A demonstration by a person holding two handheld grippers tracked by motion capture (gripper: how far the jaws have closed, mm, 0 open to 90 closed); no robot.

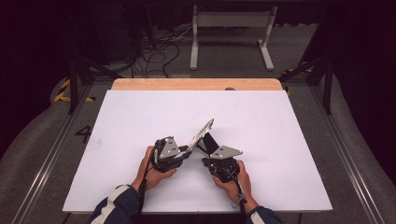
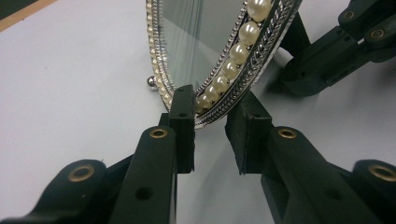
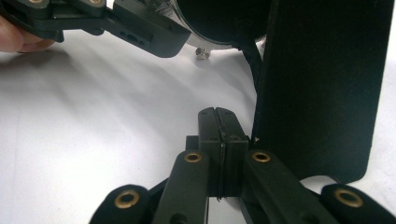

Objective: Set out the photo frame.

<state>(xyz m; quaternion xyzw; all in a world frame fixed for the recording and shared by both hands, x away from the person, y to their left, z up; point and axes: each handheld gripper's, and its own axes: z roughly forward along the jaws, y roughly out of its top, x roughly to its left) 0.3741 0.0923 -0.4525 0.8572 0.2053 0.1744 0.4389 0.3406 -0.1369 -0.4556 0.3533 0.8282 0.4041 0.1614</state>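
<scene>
Work in hand: standing a pearl-rimmed oval mirror (image 1: 201, 132) up on its fold-out back stand (image 3: 322, 84) on the white table top (image 1: 280, 140).

Mirror: leans tilted between the two grippers, its lower rim low near the table and its top pointing away from the person. In the left gripper view a small ball foot (image 2: 151, 81) of the frame sits on the table beyond the jaws, to their left.

Left gripper (image 2: 211, 135): jaws parted, with the lower rim of the mirror in the gap. The left pad touches the beaded edge; whether the right pad touches the frame I cannot tell, so this reads as a loose bracket and not a firm clamp.

Right gripper (image 3: 219, 140): jaws pressed together with nothing between them. The black stand panel rises just to the right of them, close beside the pads; contact cannot be told. In the high view this gripper (image 1: 211, 150) sits behind the mirror, at the stand.

Done so far: by my reading the mirror is already raised off flat and the stand is swung out from its back.

Left to do: judged from the lean, the stand's lower edge must settle on the table so the mirror bears on it alone; then both grippers can back off. Whether the stand already carries weight is hidden.

Risk: the rim could slip out of the parted left jaws if the stand is nudged.
</scene>
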